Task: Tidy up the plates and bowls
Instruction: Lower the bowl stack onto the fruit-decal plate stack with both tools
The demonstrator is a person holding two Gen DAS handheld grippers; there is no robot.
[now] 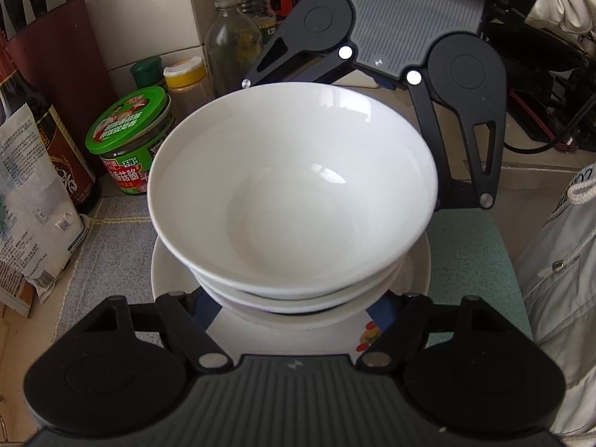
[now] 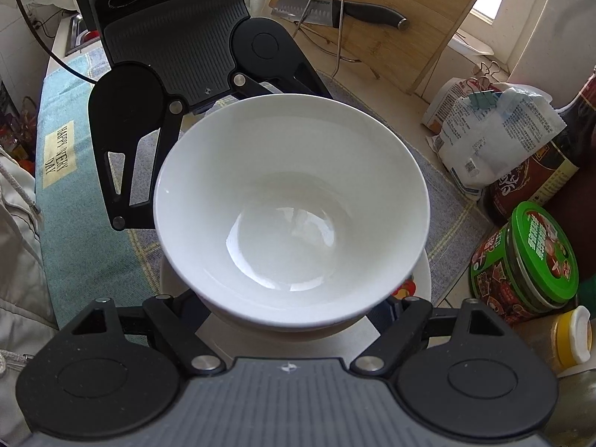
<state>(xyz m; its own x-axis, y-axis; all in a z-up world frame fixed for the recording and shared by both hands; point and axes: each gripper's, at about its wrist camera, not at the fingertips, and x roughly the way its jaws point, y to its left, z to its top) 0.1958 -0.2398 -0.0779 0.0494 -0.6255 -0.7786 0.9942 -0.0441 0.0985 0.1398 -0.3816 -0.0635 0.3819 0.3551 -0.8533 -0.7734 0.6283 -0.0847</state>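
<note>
Kitchen counter, grey woven mat (image 1: 111, 253) meeting a teal cloth (image 1: 473, 260); a green-lidded jar (image 1: 130, 126) and bottles crowd one edge, a knife (image 2: 335, 11) lies on a cutting board (image 2: 409, 48). Nested white bowls (image 1: 294, 186) sit on a fruit-printed plate (image 1: 167, 272) over the mat. Left gripper (image 1: 288, 311) and right gripper (image 2: 290, 313) face each other across the stack. Both sets of fingertips vanish under the bowl rims: left jaws' state cannot be told; right jaws drawn in close, contact hidden
</note>
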